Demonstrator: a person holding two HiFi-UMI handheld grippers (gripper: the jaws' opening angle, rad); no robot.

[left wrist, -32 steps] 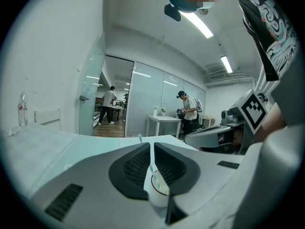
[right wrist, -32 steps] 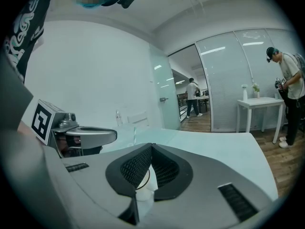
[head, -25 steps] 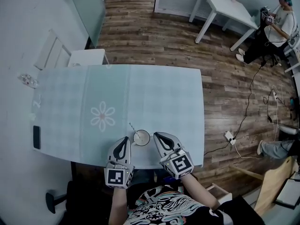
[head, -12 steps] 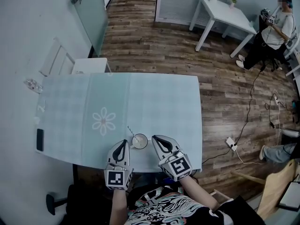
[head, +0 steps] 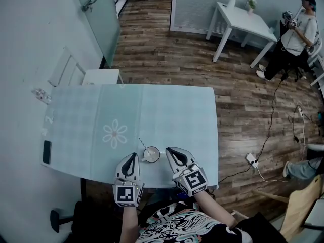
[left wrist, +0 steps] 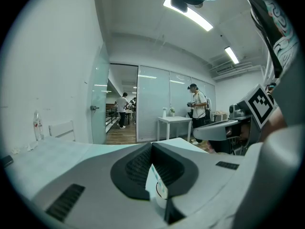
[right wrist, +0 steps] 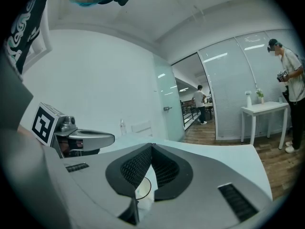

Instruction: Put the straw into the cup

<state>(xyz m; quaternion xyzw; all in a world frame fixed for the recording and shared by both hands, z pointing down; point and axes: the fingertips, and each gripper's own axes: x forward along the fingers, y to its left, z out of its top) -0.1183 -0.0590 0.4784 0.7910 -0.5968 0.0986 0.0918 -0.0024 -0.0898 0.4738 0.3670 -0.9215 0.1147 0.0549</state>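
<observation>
A small white cup (head: 152, 154) stands near the front edge of the table (head: 167, 110). A thin striped straw (head: 142, 145) rises out of it and leans to the far left. My left gripper (head: 132, 157) lies just left of the cup, shut and holding nothing. My right gripper (head: 170, 150) lies just right of it, also shut and empty. In the left gripper view the jaws (left wrist: 152, 144) meet at their tips, and the cup (left wrist: 161, 191) shows through the gap behind them. The right gripper view shows the same: shut jaws (right wrist: 152, 146) with the cup (right wrist: 143, 191) showing behind them.
A pale checked cloth with a flower print (head: 115, 133) covers the table. A dark phone (head: 46, 152) lies at its left edge and a bottle (head: 40, 94) at the far left corner. A white chair (head: 101, 76) stands behind. A person (head: 298, 29) sits by a white side table (head: 243, 14).
The head camera has shifted, so the table sits a little lower in the frame. Both grippers stay shut on either side of the cup.
</observation>
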